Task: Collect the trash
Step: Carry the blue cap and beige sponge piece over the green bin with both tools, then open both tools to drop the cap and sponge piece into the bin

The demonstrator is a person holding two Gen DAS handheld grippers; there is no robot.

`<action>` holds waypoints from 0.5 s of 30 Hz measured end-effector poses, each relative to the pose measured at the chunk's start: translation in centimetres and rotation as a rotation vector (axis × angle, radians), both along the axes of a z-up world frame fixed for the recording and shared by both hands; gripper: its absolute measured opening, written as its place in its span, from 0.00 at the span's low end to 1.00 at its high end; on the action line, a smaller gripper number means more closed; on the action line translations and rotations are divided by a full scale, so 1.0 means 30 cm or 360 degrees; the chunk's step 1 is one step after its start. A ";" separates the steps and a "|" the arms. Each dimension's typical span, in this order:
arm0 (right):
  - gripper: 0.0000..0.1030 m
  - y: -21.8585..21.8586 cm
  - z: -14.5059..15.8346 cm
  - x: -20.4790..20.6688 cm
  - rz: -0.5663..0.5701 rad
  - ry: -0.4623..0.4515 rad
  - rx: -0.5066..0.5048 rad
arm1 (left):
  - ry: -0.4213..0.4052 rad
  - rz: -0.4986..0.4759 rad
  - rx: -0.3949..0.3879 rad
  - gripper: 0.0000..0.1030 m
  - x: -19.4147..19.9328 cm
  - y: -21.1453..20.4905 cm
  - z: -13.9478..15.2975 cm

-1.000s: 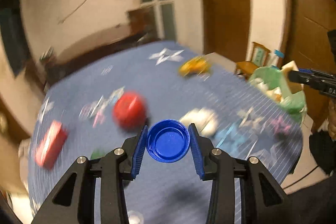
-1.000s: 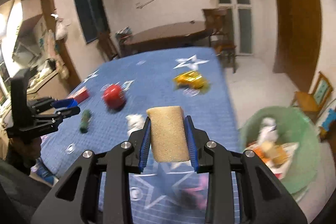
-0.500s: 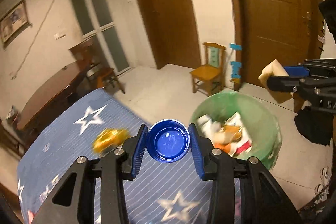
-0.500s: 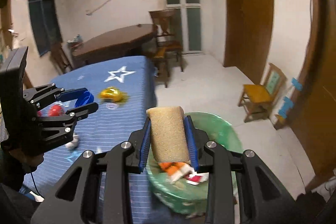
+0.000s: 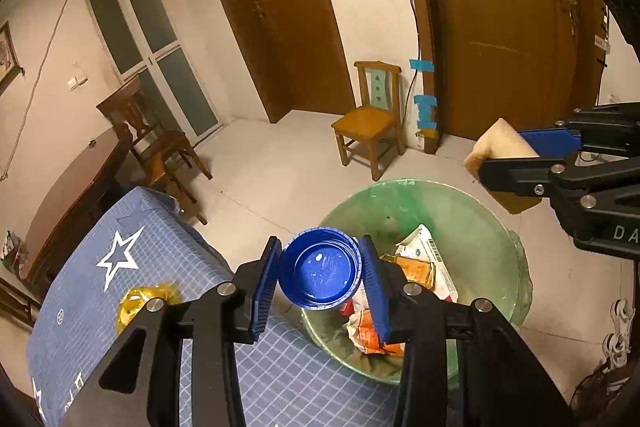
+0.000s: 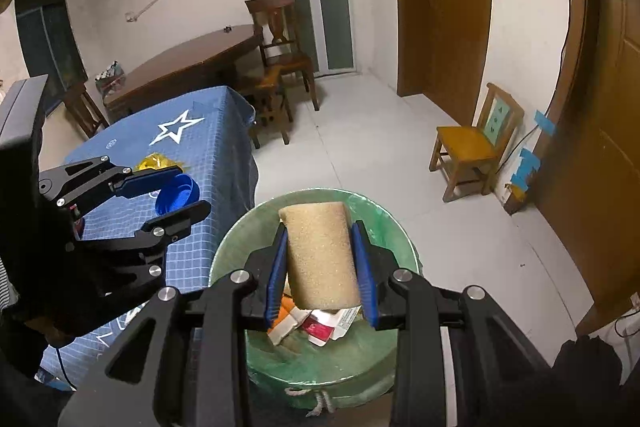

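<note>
Left gripper [image 5: 320, 277] is clamping a blue cap [image 5: 320, 268] above the near rim of the green bin [image 5: 472, 211], right gripper [image 6: 322, 261] is clamping a tan sponge [image 6: 322, 259] over the bin's trash, beside the blue-clothed table [image 5: 120, 267].

Bin [image 6: 240, 243] on floor, just beside table [image 6: 224, 131] at its long edge. Wrappers and cartons [image 5: 416, 267] lie in bin. Left gripper [image 5: 322, 271] holds cap [image 5: 320, 273] over table edge at bin rim. Right gripper [image 6: 322, 267] holds sponge [image 6: 320, 259] above bin. Crumpled wrapper [image 5: 140, 301] on table near that edge. Small chair [image 5: 370, 123] behind bin, by wall. Second table [image 6: 192, 63] beyond first table's far end.
</note>
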State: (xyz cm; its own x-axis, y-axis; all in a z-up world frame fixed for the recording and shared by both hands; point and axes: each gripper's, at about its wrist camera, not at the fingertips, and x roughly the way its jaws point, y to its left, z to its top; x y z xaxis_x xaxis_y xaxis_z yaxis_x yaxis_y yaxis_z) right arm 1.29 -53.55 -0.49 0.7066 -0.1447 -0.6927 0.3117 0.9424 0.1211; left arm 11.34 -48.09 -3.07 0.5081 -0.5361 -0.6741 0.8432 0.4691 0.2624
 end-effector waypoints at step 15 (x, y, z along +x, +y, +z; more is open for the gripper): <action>0.29 -0.042 -0.060 -0.003 -0.0005 0.0053 0.0041 | 0.0007 -0.0017 0.0043 0.40 -0.016 -0.027 -0.064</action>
